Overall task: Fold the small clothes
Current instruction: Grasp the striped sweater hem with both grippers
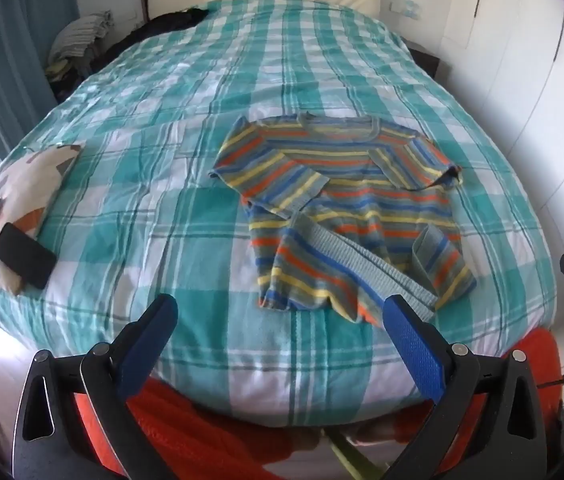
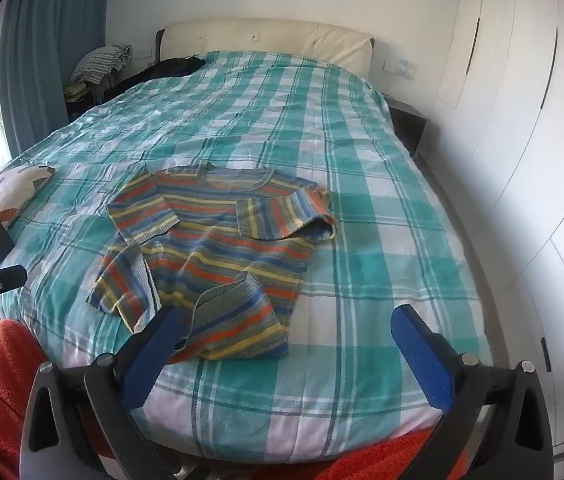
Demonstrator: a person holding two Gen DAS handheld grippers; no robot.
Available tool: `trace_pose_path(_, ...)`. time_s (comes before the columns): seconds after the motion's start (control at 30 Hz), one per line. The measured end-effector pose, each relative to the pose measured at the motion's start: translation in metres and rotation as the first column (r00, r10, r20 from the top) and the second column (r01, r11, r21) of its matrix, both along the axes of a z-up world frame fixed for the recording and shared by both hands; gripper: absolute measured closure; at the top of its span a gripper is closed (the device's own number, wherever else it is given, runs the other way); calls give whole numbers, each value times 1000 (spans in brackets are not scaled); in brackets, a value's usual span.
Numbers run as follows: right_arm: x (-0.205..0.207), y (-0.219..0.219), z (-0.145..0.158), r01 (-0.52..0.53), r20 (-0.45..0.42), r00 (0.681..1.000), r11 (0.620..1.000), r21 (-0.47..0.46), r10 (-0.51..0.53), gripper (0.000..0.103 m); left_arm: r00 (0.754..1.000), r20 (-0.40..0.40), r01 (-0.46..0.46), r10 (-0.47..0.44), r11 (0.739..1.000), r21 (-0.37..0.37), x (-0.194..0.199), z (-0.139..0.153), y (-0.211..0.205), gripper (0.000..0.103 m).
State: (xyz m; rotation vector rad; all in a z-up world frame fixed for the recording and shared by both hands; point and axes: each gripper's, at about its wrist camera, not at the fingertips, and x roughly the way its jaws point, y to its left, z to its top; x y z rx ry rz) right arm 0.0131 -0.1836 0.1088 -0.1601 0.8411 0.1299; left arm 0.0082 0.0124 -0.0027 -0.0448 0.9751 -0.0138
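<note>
The striped sweater point(image 1: 345, 208) lay rumpled on the bed point(image 1: 162, 128), collar pointing away; both hand-held grippers, left point(image 1: 282, 316) and right point(image 2: 289, 328), hung wide and empty at its near hem

The bed point(image 1: 162, 208) is viewed obliquely downward from its foot by both wrist cameras, the striped sweater point(image 1: 345, 208) being shared nearby.

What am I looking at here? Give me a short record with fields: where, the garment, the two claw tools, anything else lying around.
place: bed with a teal checked cover
garment: striped sweater, lying on the cover, sleeves and hem partly turned in
left gripper: open, empty, above the bed's near edge
right gripper: open, empty, near the hem
other: patterned cushion with a dark phone on it
</note>
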Motion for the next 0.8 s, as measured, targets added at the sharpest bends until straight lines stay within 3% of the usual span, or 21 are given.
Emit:
trace_pose_path(0.07, 13, -7, -13, -3, -18, 1000, 999, 41, 4, 0, 997, -38, 66, -68, 997, -39, 16, -4, 41, 0)
trace_pose_path(0.13, 29, -13, -33, -34, -45, 998, 997, 74, 38, 0, 986, -80, 143, -148, 988, -64, 28, -1, 113, 1)
trace_pose_path(0.17, 39, -14, -47, -67, -66, 995, 993, 93, 74, 0, 980, -110, 156, -165, 984, -82, 38, -9, 106, 1)
trace_pose_path(0.27, 74, -16, -90, -161, -164, 968, 974, 158, 187, 0, 964, -169, 210, -208, 978, -1, 75, -50, 101, 3)
trace_pose_path(0.33, 100, -14, -115, -199, -227, 944, 961, 192, 241, 3, 950, -207, 244, -234, 970, 21, 82, -71, 91, 12)
trace_pose_path(0.4, 120, -7, -133, -248, -265, 914, 940, 235, 307, 12, 931, -250, 292, -266, 954, 73, 94, -88, 84, 38)
trace_pose_path(0.43, 130, -2, -143, -266, -292, 896, 930, 254, 336, 19, 923, -261, 309, -282, 948, 70, 98, -93, 80, 44)
trace_pose_path(0.47, 140, 4, -154, -274, -318, 879, 923, 269, 354, 27, 915, -275, 325, -295, 943, 70, 100, -100, 75, 58)
trace_pose_path(0.5, 147, 8, -163, -276, -335, 870, 921, 276, 361, 32, 915, -272, 331, -298, 940, 82, 102, -102, 71, 85)
trace_pose_path(0.53, 154, 12, -173, -277, -358, 856, 916, 289, 372, 47, 914, -262, 340, -310, 937, 77, 100, -103, 69, 99)
trace_pose_path(0.57, 160, 16, -182, -277, -386, 839, 912, 302, 383, 76, 916, -236, 348, -323, 935, 72, 98, -100, 67, 99)
trace_pose_path(0.6, 162, 19, -187, -278, -404, 829, 913, 299, 385, 93, 919, -183, 367, -348, 927, 77, 93, -89, 69, 100)
trace_pose_path(0.67, 155, 16, -176, -316, -375, 831, 904, 289, 411, 99, 907, -102, 416, -409, 907, 61, 70, -63, 78, 100)
trace_pose_path(0.8, 93, -15, -104, -436, -228, 820, 831, 346, 525, 99, 859, -5, 511, -512, 859, 36, 0, -15, 102, 100)
